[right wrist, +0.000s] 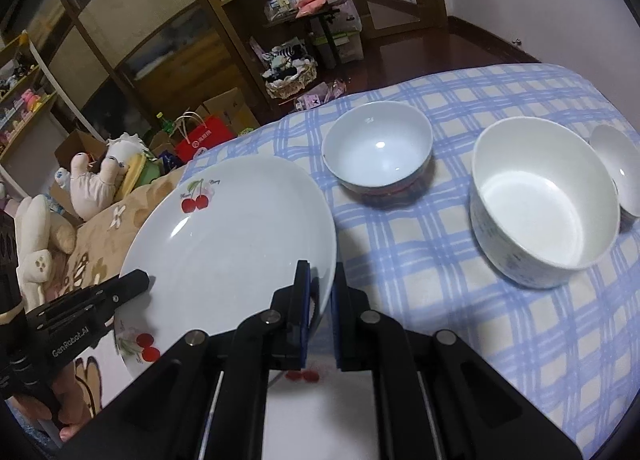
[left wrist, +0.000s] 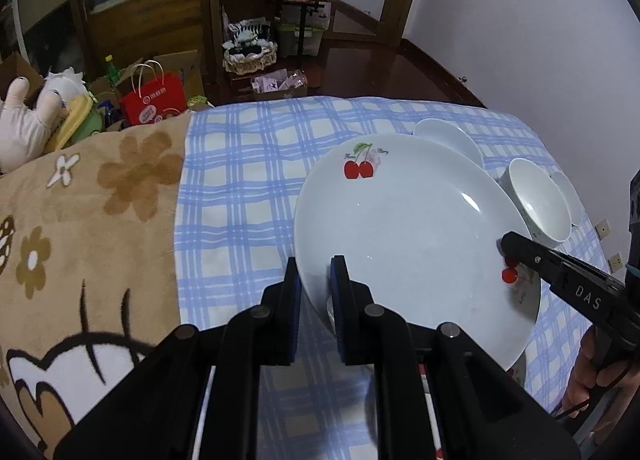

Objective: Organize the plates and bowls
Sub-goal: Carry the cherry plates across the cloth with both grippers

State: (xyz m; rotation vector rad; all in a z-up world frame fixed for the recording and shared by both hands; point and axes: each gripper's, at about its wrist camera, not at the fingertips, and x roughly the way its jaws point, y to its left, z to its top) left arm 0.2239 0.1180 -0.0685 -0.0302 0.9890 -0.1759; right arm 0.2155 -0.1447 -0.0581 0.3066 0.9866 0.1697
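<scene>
Both the left gripper (left wrist: 316, 272) and the right gripper (right wrist: 320, 280), marked "GenRobot.AI" and "DAS", pinch the cherry plate (left wrist: 400, 228) over the blue checked cloth (left wrist: 240, 164).

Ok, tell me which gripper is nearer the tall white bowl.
Right. The right gripper clamps the cherry plate's edge facing the tall white bowl; the left gripper clamps the far edge.

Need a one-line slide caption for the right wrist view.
Both hand-held grippers, right and left, clamp the cherry plate beside two bowls on checked cloth.
</scene>
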